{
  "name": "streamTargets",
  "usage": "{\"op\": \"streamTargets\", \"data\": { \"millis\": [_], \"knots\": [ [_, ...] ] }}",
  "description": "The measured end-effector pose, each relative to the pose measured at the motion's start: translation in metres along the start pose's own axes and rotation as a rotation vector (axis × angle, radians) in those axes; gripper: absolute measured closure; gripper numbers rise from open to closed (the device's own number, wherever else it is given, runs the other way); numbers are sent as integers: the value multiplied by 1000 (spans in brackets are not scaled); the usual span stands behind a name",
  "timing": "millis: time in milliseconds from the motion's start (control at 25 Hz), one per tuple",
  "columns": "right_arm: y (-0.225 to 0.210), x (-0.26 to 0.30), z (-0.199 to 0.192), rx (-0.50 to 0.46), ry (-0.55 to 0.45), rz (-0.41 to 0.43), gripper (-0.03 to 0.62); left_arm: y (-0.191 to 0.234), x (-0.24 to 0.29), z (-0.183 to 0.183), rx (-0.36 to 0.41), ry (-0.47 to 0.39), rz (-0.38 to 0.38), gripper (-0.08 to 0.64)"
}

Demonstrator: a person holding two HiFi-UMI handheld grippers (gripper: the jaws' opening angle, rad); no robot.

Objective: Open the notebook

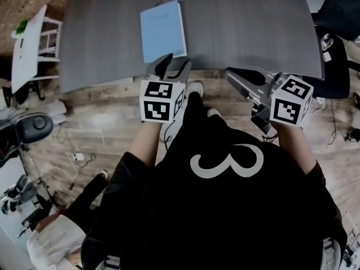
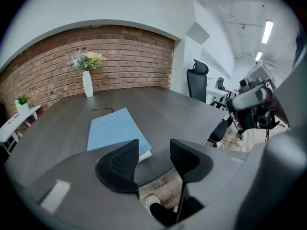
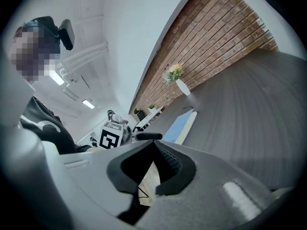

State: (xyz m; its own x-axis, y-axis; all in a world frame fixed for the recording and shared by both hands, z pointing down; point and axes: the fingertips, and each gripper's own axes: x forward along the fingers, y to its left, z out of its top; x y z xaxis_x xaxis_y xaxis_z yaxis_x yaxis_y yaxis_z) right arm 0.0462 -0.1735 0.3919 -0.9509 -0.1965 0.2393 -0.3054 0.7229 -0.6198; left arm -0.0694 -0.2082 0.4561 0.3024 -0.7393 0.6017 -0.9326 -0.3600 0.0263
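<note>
A light blue notebook [image 1: 163, 31] lies shut and flat on the dark grey table [image 1: 253, 27], near its front edge. My left gripper [image 1: 175, 65] hovers at that edge, just short of the notebook's near end, jaws open with nothing between them. In the left gripper view the notebook [image 2: 115, 131] sits just beyond the left jaw of that gripper [image 2: 154, 150]. My right gripper [image 1: 233, 73] is off to the right at the table's edge, shut and empty. In the right gripper view, past my right gripper [image 3: 153, 143], the notebook [image 3: 180, 123] shows far off.
A white vase of flowers [image 2: 87, 83] stands at the table's far end before a brick wall. A black office chair [image 1: 337, 66] is by the table's right side, a white side table [image 1: 28, 44] to the left. Cables lie on the wooden floor.
</note>
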Motion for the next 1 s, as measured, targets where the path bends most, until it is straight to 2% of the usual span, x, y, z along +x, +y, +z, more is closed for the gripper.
{"op": "streamTargets", "data": {
  "millis": [280,560,1000],
  "knots": [
    [-14,0,-7,11,19,-43,591,15,28,-13,120,21,81,314],
    [-20,-1,-14,33,21,-58,591,23,44,-23,180,71,138,311],
    [-23,-4,-17,50,9,-69,591,32,52,-27,248,93,190,319]
  ]
}}
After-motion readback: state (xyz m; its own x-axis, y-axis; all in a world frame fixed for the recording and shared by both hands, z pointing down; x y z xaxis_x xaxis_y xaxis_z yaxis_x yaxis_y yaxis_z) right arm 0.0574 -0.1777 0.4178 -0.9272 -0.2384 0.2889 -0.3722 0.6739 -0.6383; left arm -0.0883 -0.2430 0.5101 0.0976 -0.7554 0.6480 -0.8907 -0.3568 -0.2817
